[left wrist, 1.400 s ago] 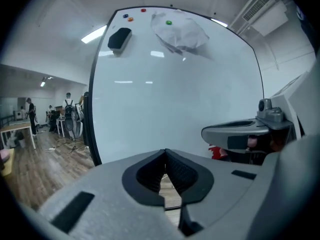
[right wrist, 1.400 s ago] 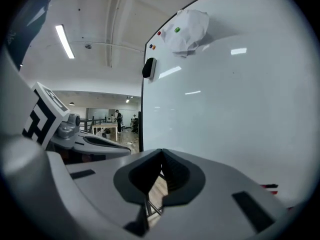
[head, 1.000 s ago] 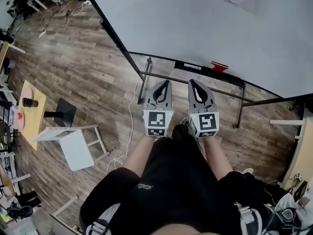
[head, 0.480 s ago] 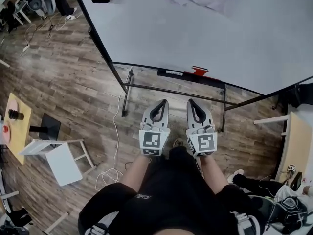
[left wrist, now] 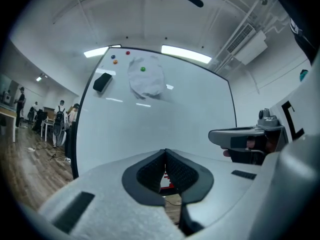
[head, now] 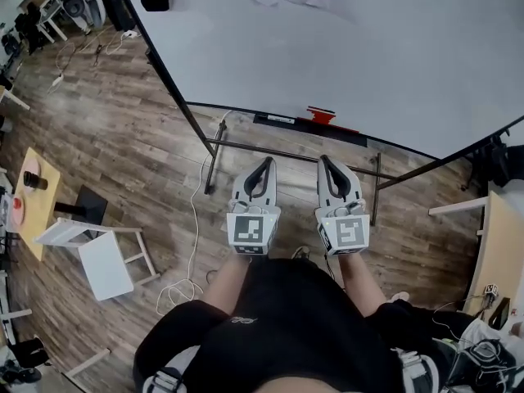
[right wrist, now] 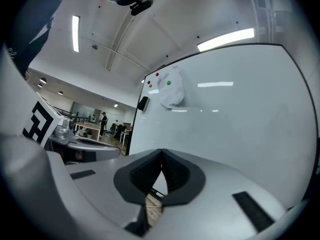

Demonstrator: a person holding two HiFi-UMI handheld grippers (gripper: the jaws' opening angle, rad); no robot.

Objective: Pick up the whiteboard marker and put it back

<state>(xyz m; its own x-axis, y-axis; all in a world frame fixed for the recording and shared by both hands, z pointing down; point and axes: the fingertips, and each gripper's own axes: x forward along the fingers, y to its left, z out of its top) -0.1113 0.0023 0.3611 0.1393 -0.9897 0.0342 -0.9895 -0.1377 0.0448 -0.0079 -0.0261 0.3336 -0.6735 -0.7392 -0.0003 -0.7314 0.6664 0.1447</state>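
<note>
Head view: left gripper (head: 267, 163) and right gripper (head: 324, 161) both shut on nothing, probable red marker (head: 321, 115) on the whiteboard tray (head: 282, 120) ahead; left gripper view glimpses it past its jaws, right gripper view doesn't, so arriving unopened could knock it off.

The room was bright and evenly lit by ceiling light strips (left wrist: 185, 54), which left pale streaks of glare on the whiteboard (right wrist: 225, 124). Both gripper views bowed strongly, with dark corners and soft nearest surfaces. The head view was sharp, with perhaps faint shadows on the wooden floor (head: 123, 129)
</note>
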